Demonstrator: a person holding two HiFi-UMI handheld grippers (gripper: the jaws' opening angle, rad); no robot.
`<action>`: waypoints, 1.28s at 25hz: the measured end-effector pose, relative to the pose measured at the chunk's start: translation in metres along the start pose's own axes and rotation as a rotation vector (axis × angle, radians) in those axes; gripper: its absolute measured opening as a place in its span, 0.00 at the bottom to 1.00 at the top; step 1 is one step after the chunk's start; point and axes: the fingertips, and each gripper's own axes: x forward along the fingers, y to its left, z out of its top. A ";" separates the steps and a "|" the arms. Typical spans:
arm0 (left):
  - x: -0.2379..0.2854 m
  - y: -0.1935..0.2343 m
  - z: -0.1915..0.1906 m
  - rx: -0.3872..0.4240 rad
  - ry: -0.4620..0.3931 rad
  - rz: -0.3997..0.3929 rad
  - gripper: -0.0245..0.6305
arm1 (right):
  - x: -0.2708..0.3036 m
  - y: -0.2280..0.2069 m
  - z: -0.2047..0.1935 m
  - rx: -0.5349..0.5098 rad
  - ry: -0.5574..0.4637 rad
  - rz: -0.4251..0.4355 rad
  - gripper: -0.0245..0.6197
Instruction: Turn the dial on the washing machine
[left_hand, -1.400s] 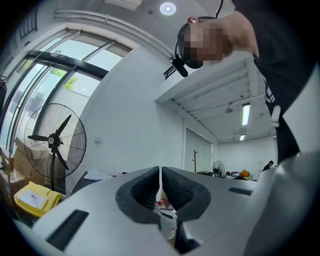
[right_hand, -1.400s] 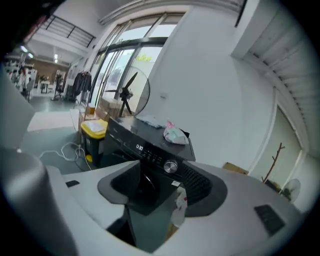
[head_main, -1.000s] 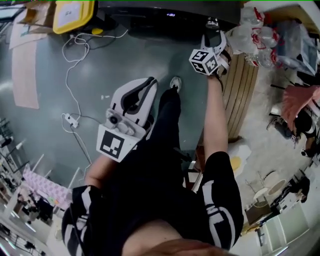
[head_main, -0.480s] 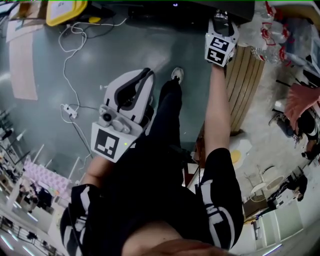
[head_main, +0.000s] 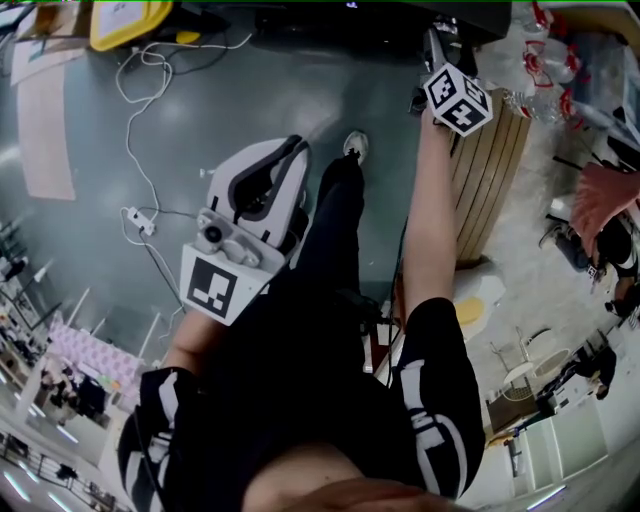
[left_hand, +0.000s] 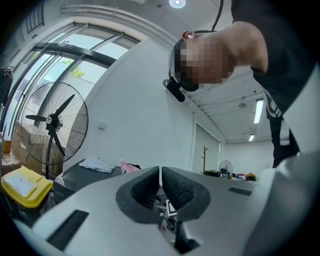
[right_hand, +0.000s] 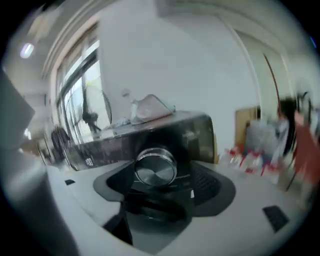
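Note:
In the right gripper view a round silver dial (right_hand: 156, 167) stands out from the washing machine's dark control panel (right_hand: 100, 150). My right gripper (right_hand: 165, 181) points at it with the dial between its wide jaws. The jaws have just been opening, and gaps show between the dark pads (right_hand: 212, 184) and the dial. In the head view that gripper (head_main: 440, 55) reaches the machine's dark front (head_main: 330, 20) at the top, marker cube toward me. My left gripper (head_main: 288, 160) hangs lower at the person's side, shut with nothing between its pads (left_hand: 150, 186).
On the grey floor lie a white cable with a power strip (head_main: 140, 222) and a yellow-lidded bin (head_main: 130, 22). A slatted wooden panel (head_main: 490, 170) and packs of bottles (head_main: 545, 60) stand right of the machine. A large standing fan (left_hand: 50, 125) shows in the left gripper view.
The right gripper has rolled at the machine's panel, its marker cube swinging to the right. The left gripper shifted a little a second ago and has kept still since.

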 end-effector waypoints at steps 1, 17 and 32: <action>0.000 -0.001 0.000 0.000 0.001 -0.003 0.09 | -0.003 0.004 0.003 -0.156 -0.012 -0.047 0.58; 0.001 -0.009 -0.008 -0.013 0.015 -0.009 0.09 | 0.008 0.015 -0.003 -0.390 0.020 -0.099 0.48; -0.008 -0.006 0.000 -0.007 -0.011 0.000 0.09 | 0.001 0.014 -0.006 -0.273 0.034 -0.091 0.53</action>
